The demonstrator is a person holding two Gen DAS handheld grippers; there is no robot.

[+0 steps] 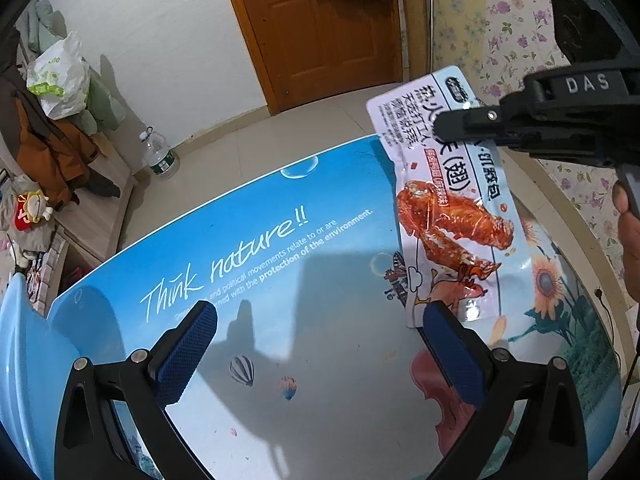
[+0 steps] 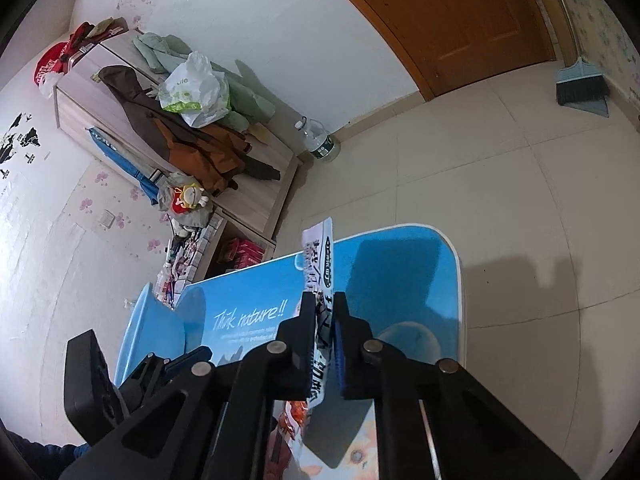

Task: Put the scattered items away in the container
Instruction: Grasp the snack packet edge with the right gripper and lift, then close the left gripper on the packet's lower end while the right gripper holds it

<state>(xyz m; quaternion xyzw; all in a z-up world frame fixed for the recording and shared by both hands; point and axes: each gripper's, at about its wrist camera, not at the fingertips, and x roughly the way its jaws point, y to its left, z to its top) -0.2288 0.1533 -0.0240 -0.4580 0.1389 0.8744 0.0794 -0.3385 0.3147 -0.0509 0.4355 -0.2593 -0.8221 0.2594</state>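
A white snack packet (image 1: 448,200) printed with a red chicken wing hangs above the blue picture table (image 1: 280,272). My right gripper (image 1: 444,126) is shut on its upper part and holds it up; in the right wrist view the packet (image 2: 320,276) runs edge-on between the two fingers of my right gripper (image 2: 323,300). My left gripper (image 1: 320,320) is open and empty, low over the table, its right finger (image 1: 452,356) just below the packet's lower end. A light blue container (image 1: 20,360) shows at the left edge, and again in the right wrist view (image 2: 144,320).
A low wooden cabinet (image 2: 256,192) piled with clothes and a white plastic bag (image 2: 196,88) stands by the wall. A water bottle (image 2: 320,140) sits on the tiled floor. A brown door (image 2: 460,20) and a broom with dustpan (image 2: 580,88) are at the back.
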